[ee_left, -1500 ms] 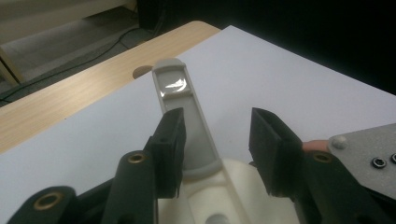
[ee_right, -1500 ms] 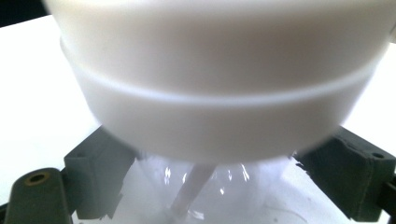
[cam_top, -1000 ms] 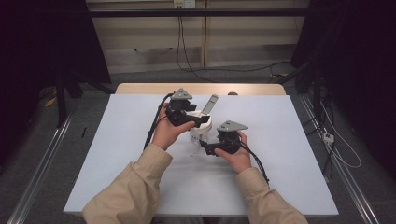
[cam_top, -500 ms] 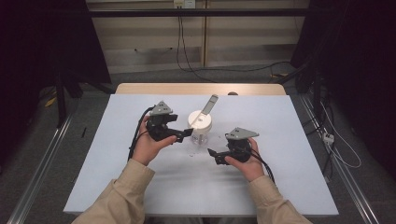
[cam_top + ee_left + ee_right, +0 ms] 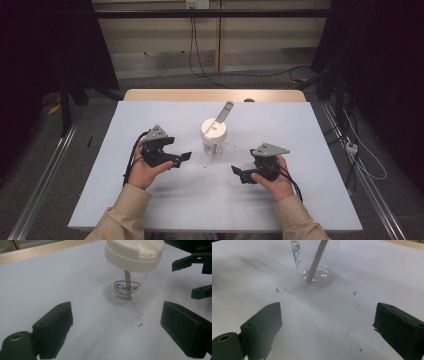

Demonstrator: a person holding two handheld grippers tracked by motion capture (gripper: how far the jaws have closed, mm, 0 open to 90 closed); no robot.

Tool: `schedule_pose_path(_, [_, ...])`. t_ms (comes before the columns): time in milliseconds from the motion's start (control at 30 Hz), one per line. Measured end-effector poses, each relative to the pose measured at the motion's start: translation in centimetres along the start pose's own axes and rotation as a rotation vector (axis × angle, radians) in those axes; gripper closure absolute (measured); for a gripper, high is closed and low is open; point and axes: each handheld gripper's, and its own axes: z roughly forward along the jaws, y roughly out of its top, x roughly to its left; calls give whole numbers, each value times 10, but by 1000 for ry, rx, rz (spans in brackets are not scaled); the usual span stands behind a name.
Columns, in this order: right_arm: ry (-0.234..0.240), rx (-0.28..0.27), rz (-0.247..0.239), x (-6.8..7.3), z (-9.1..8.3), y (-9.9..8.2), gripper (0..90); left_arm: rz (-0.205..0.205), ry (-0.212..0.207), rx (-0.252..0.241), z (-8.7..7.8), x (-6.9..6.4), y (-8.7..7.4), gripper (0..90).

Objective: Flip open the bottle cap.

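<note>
A clear glass cup (image 5: 214, 144) (image 5: 125, 291) (image 5: 317, 262) with a cream lid (image 5: 135, 252) stands upright at the table's middle. A cream straw (image 5: 224, 112) (image 5: 317, 260) pokes through the lid and leans to the far right. My left gripper (image 5: 181, 158) (image 5: 116, 332) is to the cup's left, open and empty, jaws toward the cup. My right gripper (image 5: 238, 173) (image 5: 327, 332) is to the cup's right and nearer the person, open and empty. Both are apart from the cup. The right gripper's jaws also appear at the right edge of the left gripper view.
The white table (image 5: 300, 130) has small dark specks (image 5: 139, 322) (image 5: 280, 290) near the cup's base. A wooden strip (image 5: 210, 95) runs along the far edge. Cables (image 5: 360, 160) and metal rails (image 5: 40, 185) lie on the floor around the table.
Both grippers have drawn back from the cup, left one leftward, right one rightward and nearer the person. They have let go of the cup, which stays upright.
</note>
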Motion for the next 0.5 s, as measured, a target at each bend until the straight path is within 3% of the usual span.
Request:
schedule_pose_path(333, [-17, -16, 15, -8, -25, -12, 76, -29, 12, -11, -14, 4, -22, 84])
schedule_pose_path(500, [-27, -21, 25, -13, -33, -18, 74, -24, 19, -12, -20, 4, -30, 82])
